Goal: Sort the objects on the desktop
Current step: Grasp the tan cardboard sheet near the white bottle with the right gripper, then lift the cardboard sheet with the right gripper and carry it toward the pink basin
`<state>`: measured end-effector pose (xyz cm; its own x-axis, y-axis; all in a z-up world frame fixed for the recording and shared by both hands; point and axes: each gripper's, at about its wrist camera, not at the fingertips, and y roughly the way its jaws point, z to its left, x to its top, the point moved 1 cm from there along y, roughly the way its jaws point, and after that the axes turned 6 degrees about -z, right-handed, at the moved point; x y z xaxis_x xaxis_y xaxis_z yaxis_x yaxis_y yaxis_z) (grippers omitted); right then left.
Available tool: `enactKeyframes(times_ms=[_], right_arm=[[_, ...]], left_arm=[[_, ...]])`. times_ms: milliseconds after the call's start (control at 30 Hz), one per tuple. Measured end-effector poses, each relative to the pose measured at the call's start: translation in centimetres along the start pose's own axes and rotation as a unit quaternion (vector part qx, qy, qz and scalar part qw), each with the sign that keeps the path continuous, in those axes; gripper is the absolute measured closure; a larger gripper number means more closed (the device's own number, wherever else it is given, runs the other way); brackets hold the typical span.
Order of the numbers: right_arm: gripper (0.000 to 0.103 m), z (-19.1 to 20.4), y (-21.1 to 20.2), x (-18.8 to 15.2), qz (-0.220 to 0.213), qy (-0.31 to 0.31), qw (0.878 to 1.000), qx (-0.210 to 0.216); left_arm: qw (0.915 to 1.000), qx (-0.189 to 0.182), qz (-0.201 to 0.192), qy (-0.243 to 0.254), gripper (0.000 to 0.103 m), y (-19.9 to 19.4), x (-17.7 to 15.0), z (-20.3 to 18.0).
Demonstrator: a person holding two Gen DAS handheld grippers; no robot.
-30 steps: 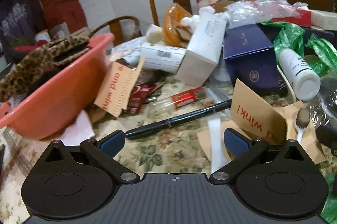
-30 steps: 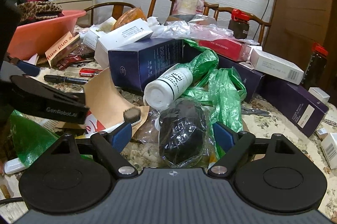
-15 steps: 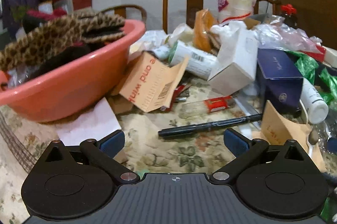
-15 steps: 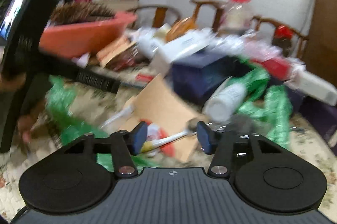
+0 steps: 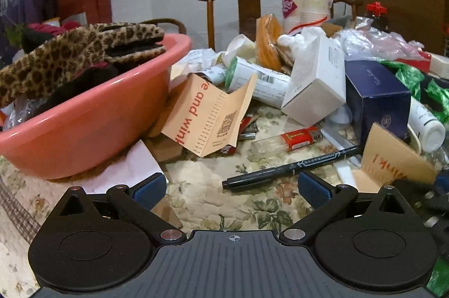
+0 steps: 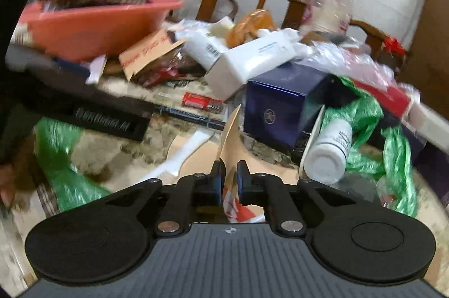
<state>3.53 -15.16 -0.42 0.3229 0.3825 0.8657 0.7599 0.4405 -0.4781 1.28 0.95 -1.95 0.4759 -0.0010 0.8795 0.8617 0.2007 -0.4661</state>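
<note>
The right gripper [image 6: 231, 180] has its jaws drawn in on a tan card piece [image 6: 229, 135] that stands on edge between the pads; they have just been closing, and the pads now look to press the card from both sides. This view is blurred, so the exact contact is hard to judge. The card rises from a flat tan sheet on the bench [image 6: 92, 149], just beside a white toothbrush handle [image 6: 182, 157] and a lying white bottle [image 6: 328, 152]. A navy box [image 6: 277, 107] sits behind the card, with a green plastic bag [image 6: 364, 112] draped to its right.

The left gripper [image 5: 232, 190] hovers over the floral cloth with its jaws wide apart and nothing between them. A black marker pen [image 5: 291, 166] lies just ahead of it, apart from both fingers. Beyond the pen lie a red-labelled lighter [image 5: 286, 142] and a folded tan leaflet [image 5: 210, 115], which leans against a pink basin [image 5: 92, 112] holding a leopard-print cloth [image 5: 70, 54]
</note>
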Motion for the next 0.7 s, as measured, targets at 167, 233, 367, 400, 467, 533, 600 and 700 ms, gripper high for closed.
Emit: enactKeyframes(times_ms=[167, 233, 367, 400, 467, 533, 600, 700], right_arm=[[0.103, -2.1, -3.1, -0.2, -0.028, 0.053, 0.998, 0.007], [0.103, -3.4, -4.3, -0.5, -0.033, 0.082, 0.996, 0.021], [0.103, -5.5, -5.6, -1.4, -0.039, 0.124, 0.991, 0.032], [0.103, -6.0, -5.9, -1.6, -0.044, 0.132, 0.99, 0.029], [0.103, -7.3, -6.8, -1.9, -0.055, 0.152, 0.986, 0.028], [0.103, -8.6, -7.4, -2.1, -0.064, 0.174, 0.982, 0.029], [0.103, -9.9, -7.8, -2.2, -0.071, 0.194, 0.978, 0.029], [0.103, -11.3, -8.1, -2.3, -0.076, 0.224, 0.971, 0.042]], left_arm=[[0.9999, 0.001, -0.011, 0.01, 0.0, -0.3, 0.1, -0.3], [0.9999, -0.011, -0.001, 0.003, 0.0, -0.3, 0.3, -0.4], [0.9992, -0.035, 0.019, 0.005, 0.0, 0.2, 0.5, -1.2], [0.9991, -0.037, 0.017, 0.011, 0.0, 0.2, 0.4, -1.5], [0.9988, -0.045, 0.01, 0.018, 0.0, 0.0, 0.4, -2.1], [0.9985, -0.051, 0.01, 0.016, 0.0, -0.1, 0.3, -2.5], [0.9983, -0.053, 0.01, 0.02, 0.0, -0.1, 0.4, -3.1], [0.9975, -0.063, 0.004, 0.031, 0.0, -0.4, 1.0, -4.1]])
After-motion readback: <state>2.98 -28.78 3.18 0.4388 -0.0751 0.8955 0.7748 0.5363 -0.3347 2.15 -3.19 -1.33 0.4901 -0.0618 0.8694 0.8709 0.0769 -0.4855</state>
